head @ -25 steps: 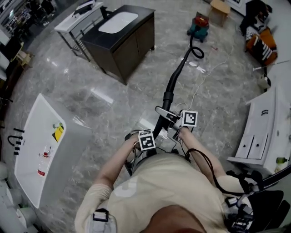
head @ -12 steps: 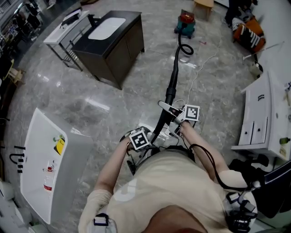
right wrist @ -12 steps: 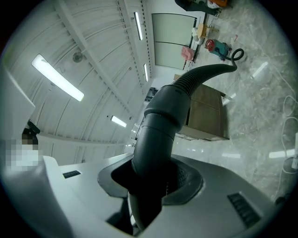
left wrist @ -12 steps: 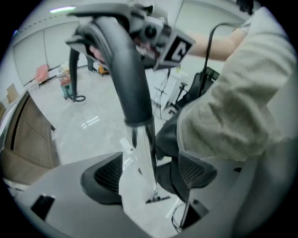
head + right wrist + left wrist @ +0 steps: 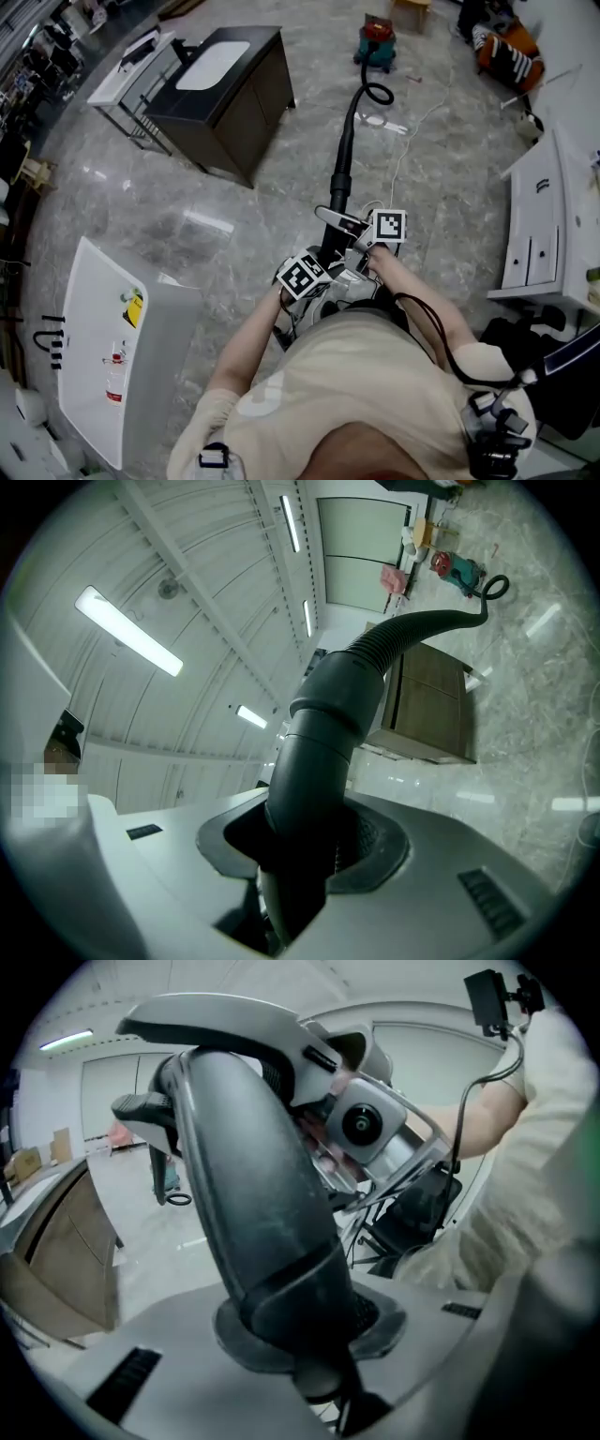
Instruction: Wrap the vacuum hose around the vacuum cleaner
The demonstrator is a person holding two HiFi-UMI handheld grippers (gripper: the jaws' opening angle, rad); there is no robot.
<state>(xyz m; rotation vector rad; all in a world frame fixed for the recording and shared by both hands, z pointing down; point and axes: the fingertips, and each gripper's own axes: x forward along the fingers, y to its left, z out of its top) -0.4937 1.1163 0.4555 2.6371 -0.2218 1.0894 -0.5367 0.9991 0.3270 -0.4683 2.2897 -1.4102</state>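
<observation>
a person stands on a grey marble floor [image 5: 234, 216] and holds the rigid end of the hose [image 5: 342, 159] in front of the body with both grippers. the left gripper [image 5: 317, 1335] has just been closing its jaws, and they now clamp the dark curved pipe [image 5: 253, 1204] low down, below the grey handle [image 5: 234, 1021] that arches over its top. the right gripper [image 5: 298, 855] is clenched on the same pipe a little further along, just below the smooth cuff [image 5: 342, 691] where the ribbed hose begins. in the head view the right cube [image 5: 389, 225] sits just right of the pipe and the left cube [image 5: 302, 276] just below and left of it. from the cuff the hose runs away across the floor, makes a small loop [image 5: 378, 94] and ends at the vacuum [image 5: 377, 42], a red and teal canister that stands well apart from the person near the top of the head view. the hose lies stretched out, not wound on the vacuum. a thin white cord [image 5: 412, 141] trails on the floor right of the hose. a dark cabinet [image 5: 258, 108] with a white top stands left of the hose, a white unit [image 5: 103, 356] is at the lower left and another unit [image 5: 534, 234] at the right.
</observation>
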